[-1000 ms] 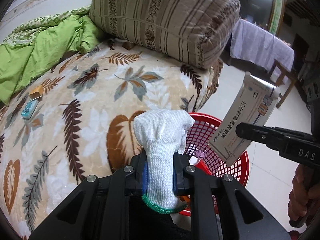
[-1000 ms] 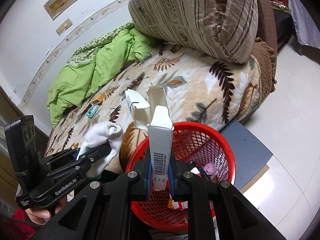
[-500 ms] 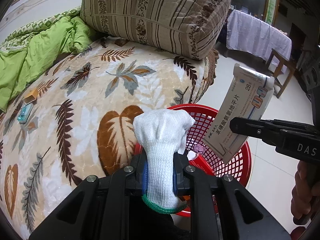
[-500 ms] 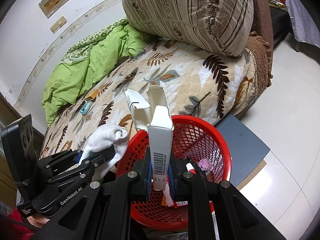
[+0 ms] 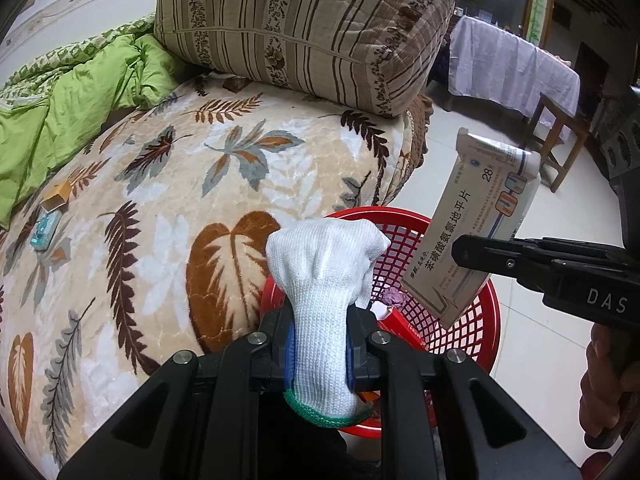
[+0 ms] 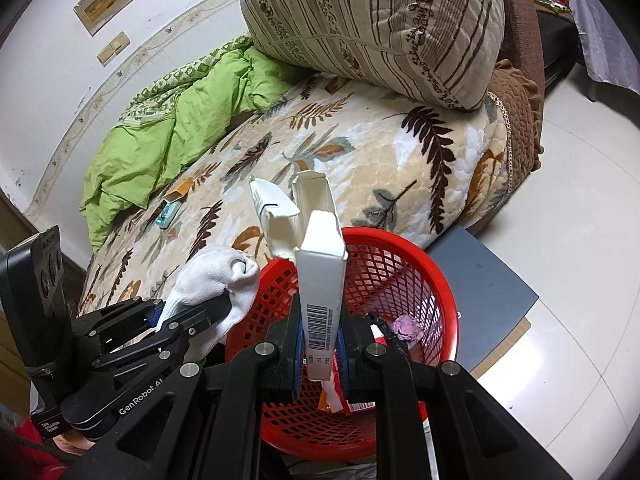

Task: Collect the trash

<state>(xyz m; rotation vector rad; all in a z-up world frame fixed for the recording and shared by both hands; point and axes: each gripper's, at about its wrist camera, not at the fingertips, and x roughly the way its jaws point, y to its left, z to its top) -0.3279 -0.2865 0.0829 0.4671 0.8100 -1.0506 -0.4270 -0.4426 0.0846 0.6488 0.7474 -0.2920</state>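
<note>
My left gripper (image 5: 320,354) is shut on a white knit glove (image 5: 324,280) with a green cuff, held at the near left rim of the red mesh basket (image 5: 476,320). The glove also shows in the right wrist view (image 6: 212,284). My right gripper (image 6: 320,354) is shut on an open white medicine box (image 6: 320,280), held upright over the red basket (image 6: 400,276). The box shows in the left wrist view (image 5: 476,228). Inside the basket lie a pink crumpled scrap (image 6: 406,326) and red-and-white wrappers.
The basket stands on the floor against a bed with a leaf-patterned blanket (image 5: 160,200). A small cardboard box (image 5: 56,196) and a teal packet (image 5: 44,232) lie on the blanket. A striped pillow (image 5: 304,28), a green quilt (image 5: 76,104) and a grey mat (image 6: 492,288) are nearby.
Both grippers have shifted a little toward the basket, so the basket sits more centrally under them. Both keep their hold on the glove and the box.
</note>
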